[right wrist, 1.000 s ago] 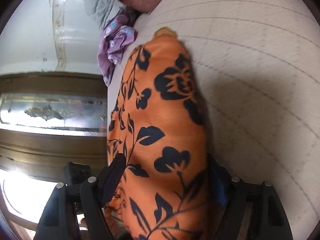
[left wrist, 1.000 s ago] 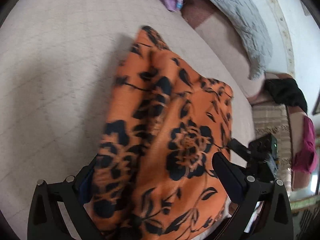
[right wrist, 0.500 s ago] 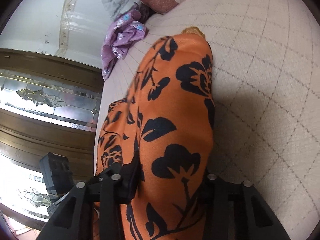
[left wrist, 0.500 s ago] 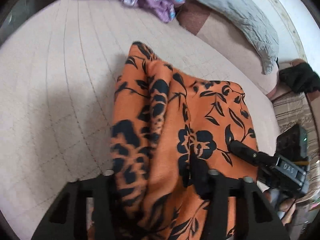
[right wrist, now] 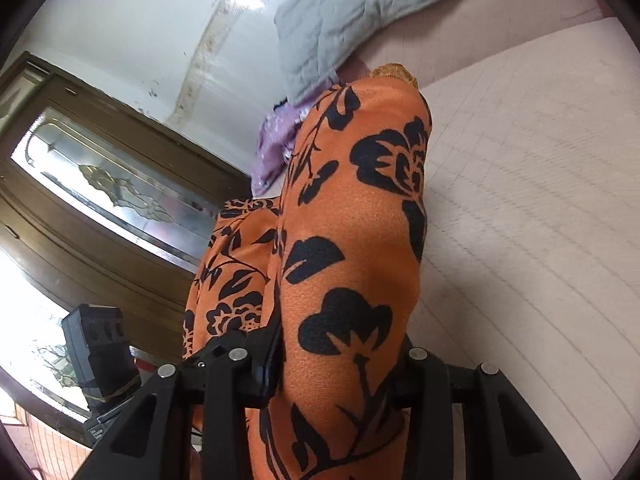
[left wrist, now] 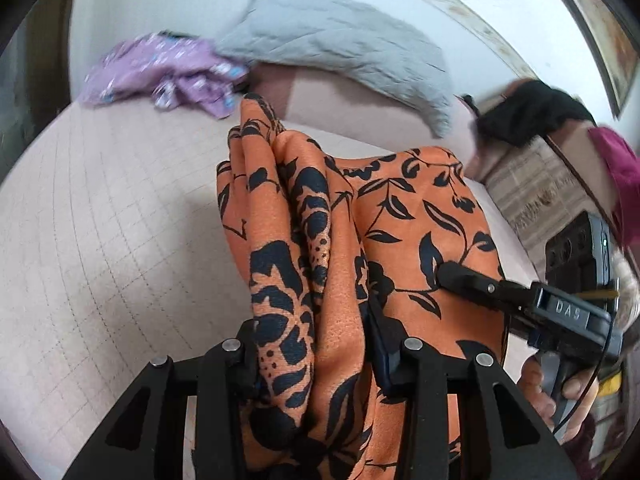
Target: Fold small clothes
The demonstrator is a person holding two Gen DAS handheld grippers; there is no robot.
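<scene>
2 grippers hold 1 orange cloth (left wrist: 320,240) up over the bed (left wrist: 100,220). The left gripper (left wrist: 312,352) has just squeezed shut on a bunch of it. The right gripper (right wrist: 340,364) has just squeezed shut on its other end. I think this is the lift-and-spread step. Next, lay the cloth flat and smooth, then fold it.
</scene>
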